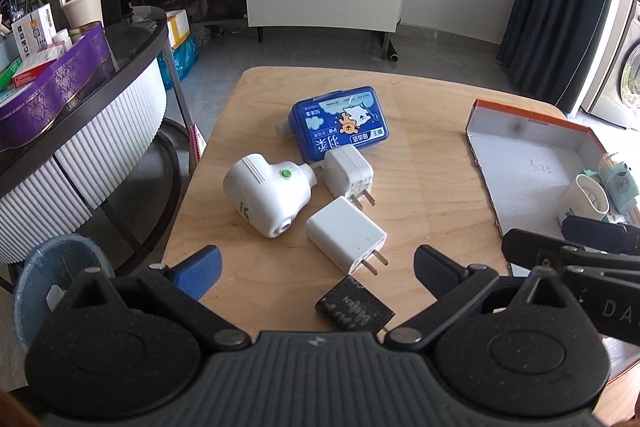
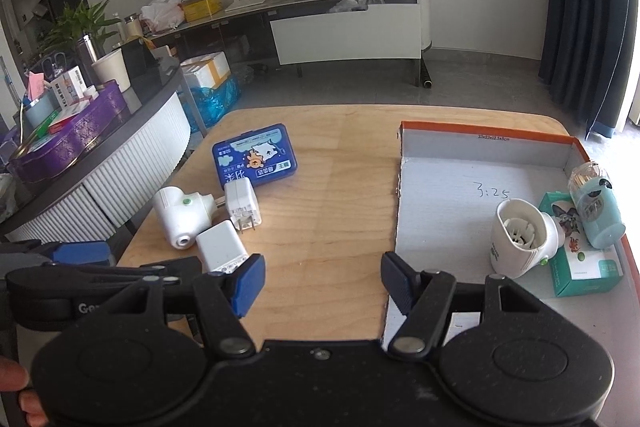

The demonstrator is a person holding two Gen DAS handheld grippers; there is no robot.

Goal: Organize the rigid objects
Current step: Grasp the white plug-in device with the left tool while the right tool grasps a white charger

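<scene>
On the wooden table (image 1: 420, 163) lie a blue case (image 1: 340, 123), a white plug-in device with a green button (image 1: 266, 199), two white chargers (image 1: 348, 173) (image 1: 346, 233) and a small black block (image 1: 354, 309). My left gripper (image 1: 318, 271) is open, just short of the near charger and above the black block. My right gripper (image 2: 322, 281) is open and empty over the table beside the box (image 2: 460, 187). The box holds a white cup-shaped device (image 2: 520, 239), a teal carton (image 2: 580, 259) and a light blue bottle (image 2: 596, 211).
A curved side table (image 1: 100, 131) with a purple tin (image 1: 52, 87) stands at the left. A bin (image 1: 52, 275) stands below it. The right gripper's fingers (image 1: 580, 243) show at the box's near corner in the left wrist view.
</scene>
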